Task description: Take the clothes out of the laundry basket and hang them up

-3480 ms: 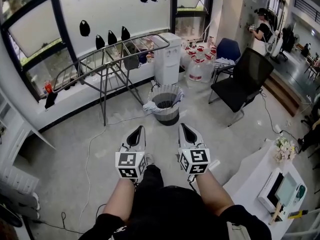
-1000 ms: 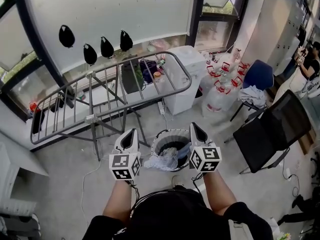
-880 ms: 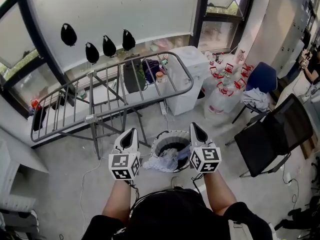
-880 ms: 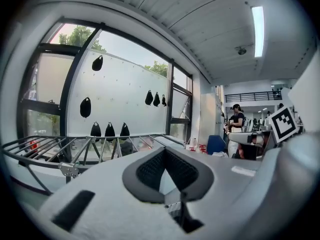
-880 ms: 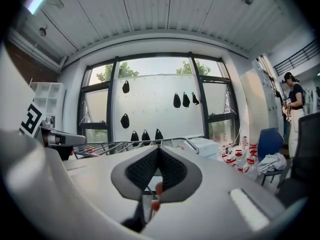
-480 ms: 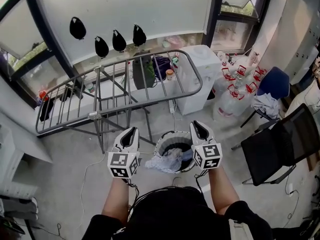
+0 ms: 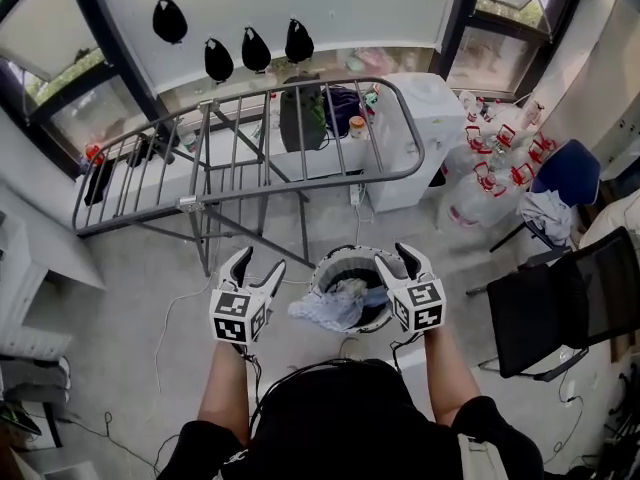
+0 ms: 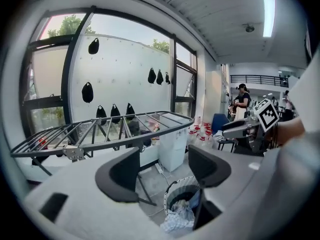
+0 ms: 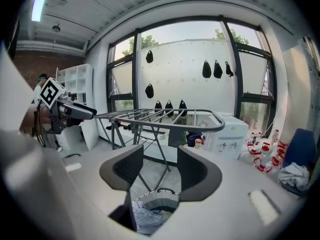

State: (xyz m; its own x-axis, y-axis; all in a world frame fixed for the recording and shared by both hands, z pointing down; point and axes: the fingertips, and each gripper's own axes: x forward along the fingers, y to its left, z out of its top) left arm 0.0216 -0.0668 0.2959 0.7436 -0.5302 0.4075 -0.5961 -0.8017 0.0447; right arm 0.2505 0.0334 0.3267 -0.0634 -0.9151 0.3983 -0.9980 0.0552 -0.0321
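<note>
A round laundry basket (image 7: 372,320) stands on the floor under the near end of a grey drying rack (image 7: 262,140). A pale checked cloth (image 7: 325,308) spills over its near rim, with darker clothes inside. My left gripper (image 7: 254,265) hovers just left of the basket and my right gripper (image 7: 397,258) at its right rim. Both sets of jaws are opening, and nothing is between them. In the left gripper view the left gripper (image 8: 162,169) looks over the basket (image 8: 176,193) and cloth (image 8: 177,219). The right gripper (image 9: 160,171) looks down on the basket (image 9: 155,201).
A white water dispenser (image 7: 430,133) stands behind the rack's right end, with several water jugs (image 7: 495,178) beside it. A blue chair (image 7: 570,173) and a black chair (image 7: 570,308) are on the right. Cables (image 7: 175,328) run across the floor at left. A person (image 8: 243,96) stands far off.
Both grippers, shut half a second ago, now have their jaws spread. The rack and basket have shifted nearer in the head view, and the grippers sit lower beside the basket.
</note>
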